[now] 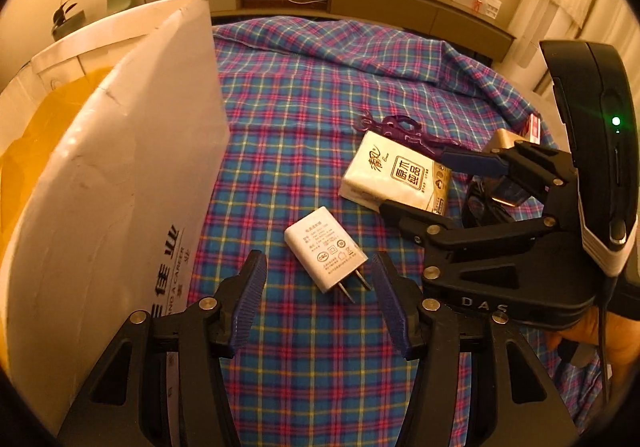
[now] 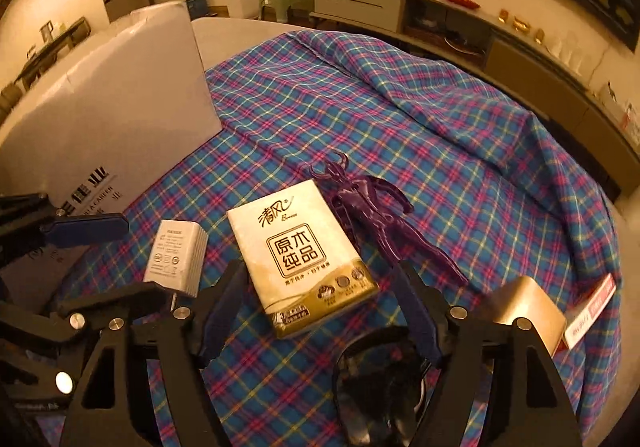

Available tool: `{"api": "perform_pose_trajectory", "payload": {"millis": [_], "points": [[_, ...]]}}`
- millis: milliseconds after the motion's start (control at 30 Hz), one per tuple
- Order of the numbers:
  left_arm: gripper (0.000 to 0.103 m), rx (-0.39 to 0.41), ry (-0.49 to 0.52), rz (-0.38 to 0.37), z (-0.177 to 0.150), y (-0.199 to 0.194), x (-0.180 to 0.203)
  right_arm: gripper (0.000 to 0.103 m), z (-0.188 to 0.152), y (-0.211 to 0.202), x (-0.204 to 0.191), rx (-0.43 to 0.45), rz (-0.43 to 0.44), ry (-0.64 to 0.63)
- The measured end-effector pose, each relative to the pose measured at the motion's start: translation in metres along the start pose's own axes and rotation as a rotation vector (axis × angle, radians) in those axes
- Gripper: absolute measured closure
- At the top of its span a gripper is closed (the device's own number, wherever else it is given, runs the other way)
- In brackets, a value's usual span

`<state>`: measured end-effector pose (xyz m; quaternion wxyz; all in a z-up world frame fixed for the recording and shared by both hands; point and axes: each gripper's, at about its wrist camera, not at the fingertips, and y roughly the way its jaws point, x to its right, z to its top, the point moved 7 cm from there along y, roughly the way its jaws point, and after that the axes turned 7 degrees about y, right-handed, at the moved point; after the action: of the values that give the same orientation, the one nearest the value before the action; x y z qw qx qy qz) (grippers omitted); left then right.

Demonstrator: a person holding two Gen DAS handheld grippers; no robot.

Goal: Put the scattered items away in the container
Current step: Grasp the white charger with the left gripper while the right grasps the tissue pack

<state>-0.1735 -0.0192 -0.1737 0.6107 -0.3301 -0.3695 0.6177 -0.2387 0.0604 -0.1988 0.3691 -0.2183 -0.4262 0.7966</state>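
Your left gripper, black-armed with ribbed blue pads, is hanging wide open over the blue, pink and yellow plaid cloth, gripping nothing. In the left wrist view, the small white plastic wall charger is lying flat on the cloth just ahead of the two pads, its two metal prongs pointing toward 5 o'clock into the gap between them without touching either one.

Your right gripper is also standing wide open and empty. In the right wrist view, the cream-and-gold wrapped pack of tissues is lying between its fingers, the pack's near end reaching into the gap; neither pad is pressing on it. A glossy purple plastic action figure is lying face up at 2 o'clock from the pack, just beside its long edge. A pair of dark-lensed sunglasses is sitting low at 5 o'clock, under the right finger. A gold metallic rectangular box and a red-and-white carton are resting at 4 o'clock, side by side.

The large white cardboard box, printed with black lettering, is standing at 9 o'clock from the charger, its tall flap raised along the cloth's edge.
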Motion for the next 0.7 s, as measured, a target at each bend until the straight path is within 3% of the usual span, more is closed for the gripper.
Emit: {"api": "perform_pose_trajectory", "payload": {"millis": [100,267,400,467,533,700], "points": [[0.045,-0.004,-0.015,-0.007,0.002,0.005,-0.001,0.046,0.001,-0.001,-0.001,-0.024,-0.006,-0.008],[0.045,-0.019,-0.033,-0.016,0.008,0.018,0.002,0.047,0.002,-0.010,0.015,-0.035,0.026,0.076],[0.046,-0.019,-0.020,0.004,0.011,0.029,0.005,0.048,0.005,-0.023,0.034,-0.011,0.136,0.219],[0.052,0.001,0.003,0.012,0.014,0.031,0.006,0.048,0.007,-0.029,0.039,-0.001,0.194,0.284],[0.068,0.014,0.011,0.008,0.015,0.032,0.006,0.048,0.009,-0.036,0.044,0.008,0.253,0.352],[0.072,0.023,0.019,-0.037,0.014,0.026,0.009,0.049,0.013,-0.050,0.049,0.022,0.342,0.450]]}}
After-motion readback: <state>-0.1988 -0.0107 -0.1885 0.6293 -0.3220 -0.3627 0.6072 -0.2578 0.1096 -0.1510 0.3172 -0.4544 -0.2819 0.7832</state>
